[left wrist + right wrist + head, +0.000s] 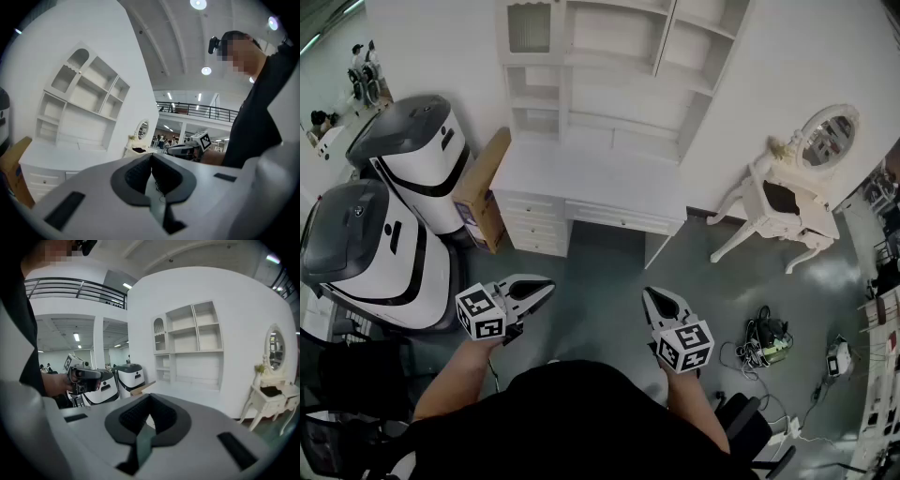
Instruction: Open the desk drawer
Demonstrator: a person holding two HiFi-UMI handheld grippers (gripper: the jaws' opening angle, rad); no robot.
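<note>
A white desk (591,178) with a shelf unit above it stands against the wall ahead. Its drawers are closed: a stack at the left (534,227) and a wide one (623,218) under the top. My left gripper (544,292) and right gripper (651,300) hover over the grey floor well short of the desk, both shut and holding nothing. The left gripper view shows its jaws (151,157) together, with the desk (51,154) at the left. In the right gripper view the jaws (150,398) are closed too, and the desk (187,389) lies beyond them.
Two white-and-black machines (412,150) (375,253) stand left of the desk, with a cardboard box (483,192) leaning between. A white dressing table with an oval mirror (792,202) stands at the right. Cables and a device (764,342) lie on the floor at the right.
</note>
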